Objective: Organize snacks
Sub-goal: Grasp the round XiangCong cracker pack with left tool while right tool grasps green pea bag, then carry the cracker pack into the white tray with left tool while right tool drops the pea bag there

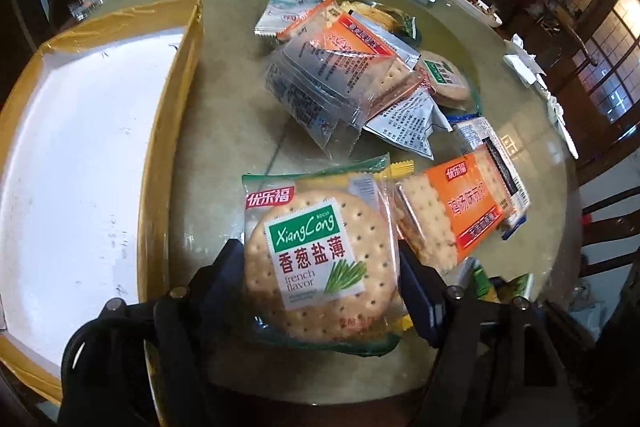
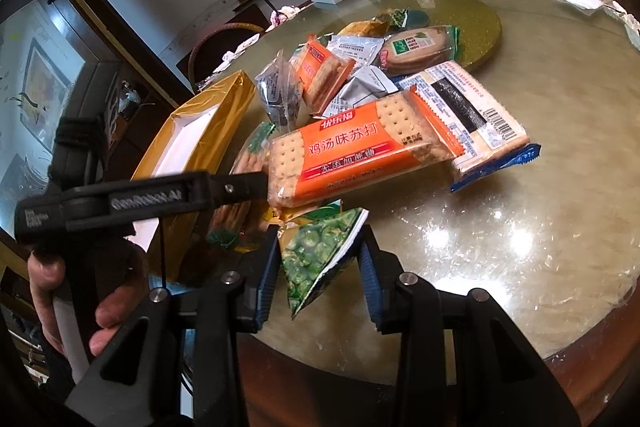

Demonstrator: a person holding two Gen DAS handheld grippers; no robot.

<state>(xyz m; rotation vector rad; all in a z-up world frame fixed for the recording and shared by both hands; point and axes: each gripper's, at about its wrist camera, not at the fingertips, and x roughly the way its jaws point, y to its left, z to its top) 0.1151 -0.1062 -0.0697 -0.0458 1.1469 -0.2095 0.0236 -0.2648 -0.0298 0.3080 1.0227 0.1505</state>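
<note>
A: What does the left hand-held gripper [image 1: 320,267] have?

B: A round scallion cracker in a clear, green-edged wrapper [image 1: 320,251]. It sits between the two fingers, which press on its left and right edges, so the cracker is pinched across its width, its printed face toward the camera.

A: And the right hand-held gripper [image 2: 320,267]?

B: It pinches a small green foil pouch of peas [image 2: 320,255], the long axis of which runs from about seven o'clock up to one o'clock between the pads.

A: Where should they go?

B: Likely the shallow gold-rimmed box with a white floor [image 1: 80,131] on the round glass-topped counter [image 1: 224,131]. In the left view it lies at about nine to ten o'clock from the cracker, close by. In the right view its gold wall [image 2: 208,115] is at ten o'clock, beyond the other tool.

A: So the left hand is nearer?

B: I'd judge so. The loose heap, with the orange soda-cracker pack [image 2: 360,155], waits at twelve o'clock.
</note>
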